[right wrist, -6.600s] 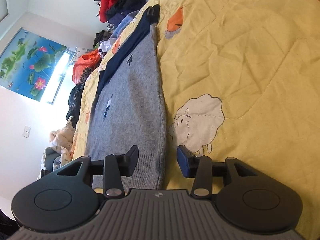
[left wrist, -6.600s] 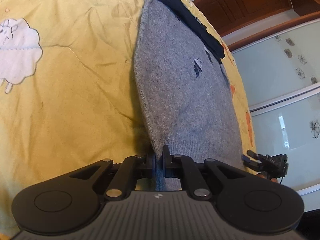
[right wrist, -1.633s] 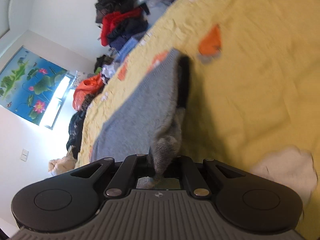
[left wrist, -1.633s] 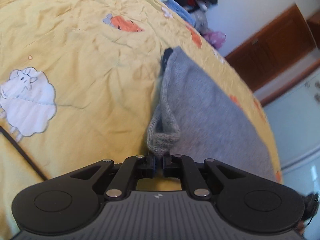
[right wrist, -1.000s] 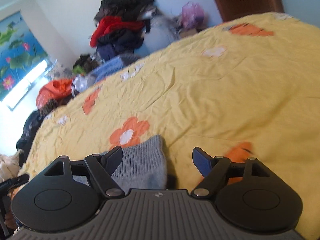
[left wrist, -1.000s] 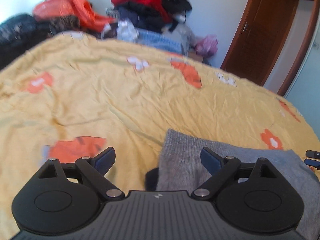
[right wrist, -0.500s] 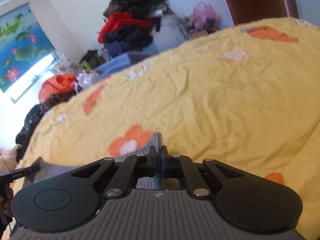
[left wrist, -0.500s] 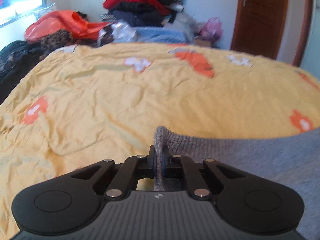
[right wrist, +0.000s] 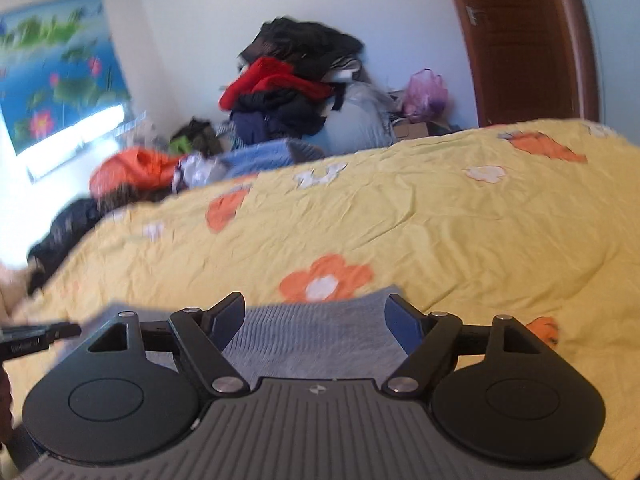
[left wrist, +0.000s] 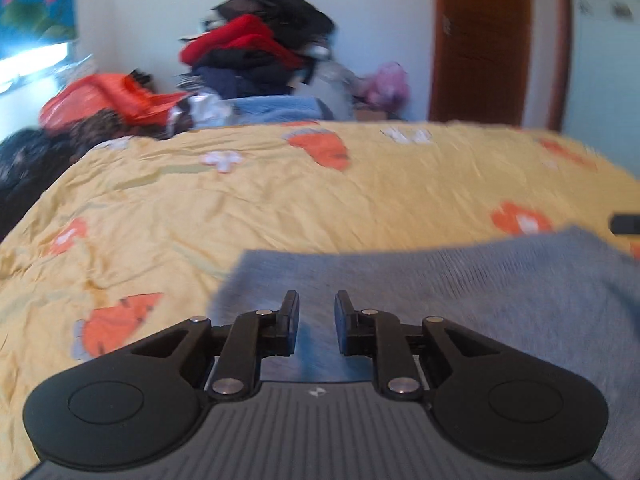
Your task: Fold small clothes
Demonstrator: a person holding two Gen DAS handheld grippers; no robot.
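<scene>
Grey knitted garment (left wrist: 460, 280) flat on yellow flowered bedspread (left wrist: 280, 200), left claw (left wrist: 317, 322) over it, opening, pinching nothing, right claw (right wrist: 315, 318) over its edge, spreading, empty.

Grey ribbed knit garment (left wrist: 460, 292) on a yellow bedspread (left wrist: 280, 200) printed with orange and white flowers. Clothes heap (right wrist: 292, 80) behind: black, red, navy; orange bundle (right wrist: 132, 168) to its left. Brown door (right wrist: 520, 40); wall picture (right wrist: 52, 80) blue with green leaves, pink blooms.
</scene>
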